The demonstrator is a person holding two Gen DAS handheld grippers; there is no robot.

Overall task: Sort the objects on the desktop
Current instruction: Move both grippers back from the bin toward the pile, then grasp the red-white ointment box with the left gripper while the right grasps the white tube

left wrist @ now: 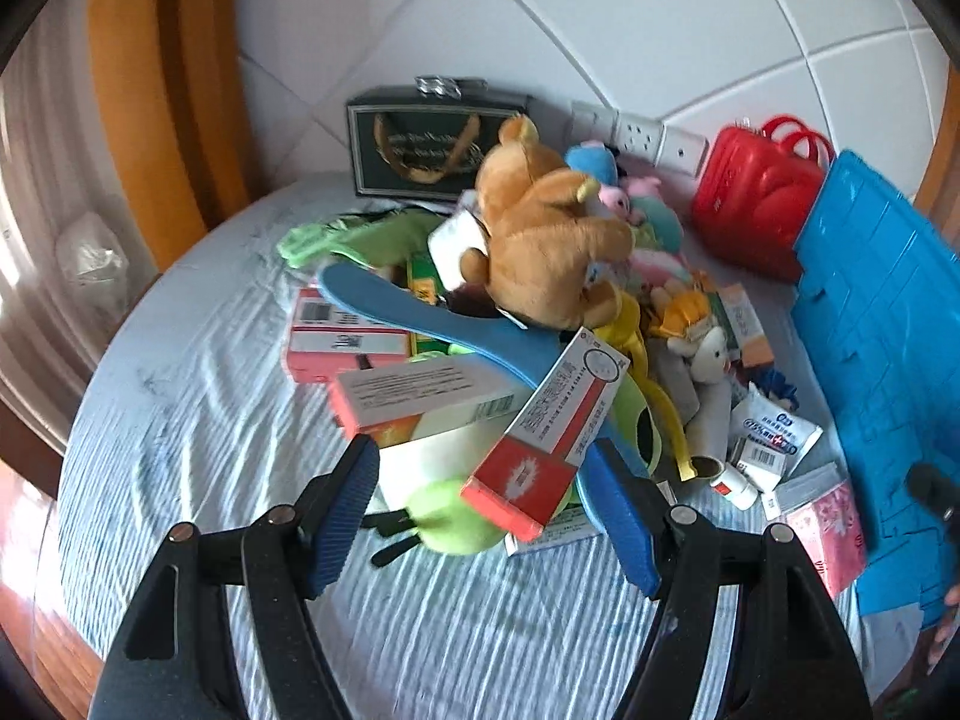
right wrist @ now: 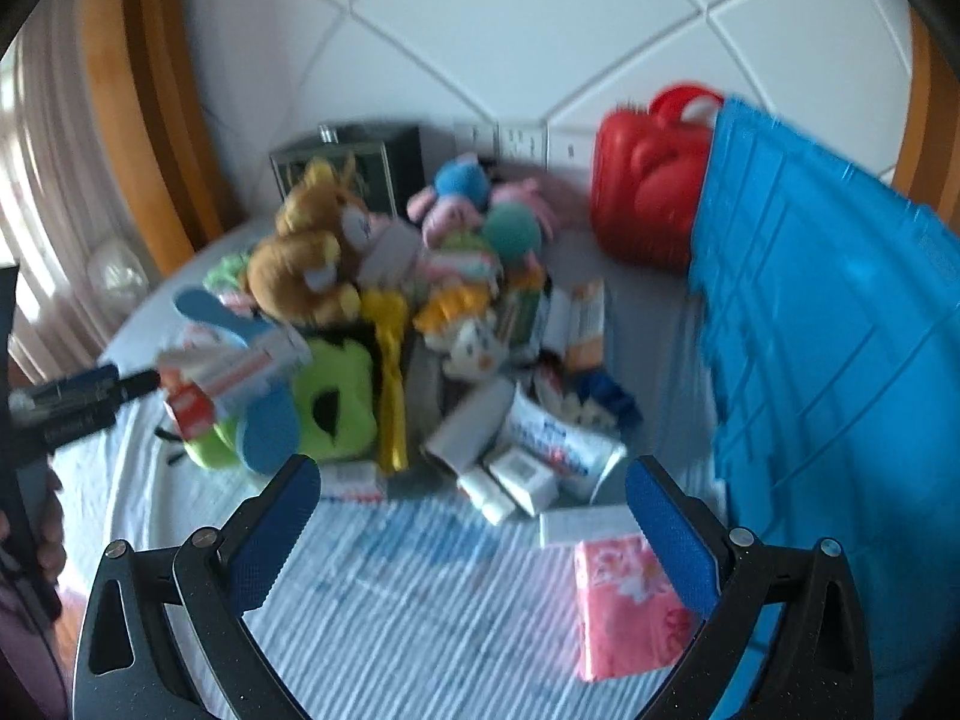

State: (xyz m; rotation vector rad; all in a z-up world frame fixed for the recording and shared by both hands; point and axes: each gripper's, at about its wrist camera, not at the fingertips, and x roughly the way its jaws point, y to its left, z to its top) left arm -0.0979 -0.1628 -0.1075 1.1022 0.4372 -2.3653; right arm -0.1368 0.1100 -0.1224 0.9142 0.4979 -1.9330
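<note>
Landmark: the brown plush bear [left wrist: 543,240] sits atop the heap on the striped surface [left wrist: 198,420]; take every place from it.
Left gripper: your left gripper [left wrist: 492,507] has its jaws spread wide and holds nothing; its pads flank the red-and-white box [left wrist: 549,438] without touching it.
Right gripper: your right gripper [right wrist: 474,531] is likewise spread wide and empty, hovering over bare cloth in front of the bear's heap.
Task things: cartons, the blue paddle [left wrist: 444,324] and the green plush [left wrist: 456,522] lie below and in front of the bear; small boxes and a white tube [right wrist: 564,444] lie to its right; the pink packet [right wrist: 630,606] is nearest you, by the right gripper.
Bins: the blue crate [right wrist: 840,330] stands far right of the bear, the red case [left wrist: 756,192] behind it.
Step, as I judge it: approaching for a first pick.
Advice: take the topmost loose item; the tilted red-and-white box looks ready to slide, so square your pads to its long sides.
Caution: avoid snagging the green plush underneath.
</note>
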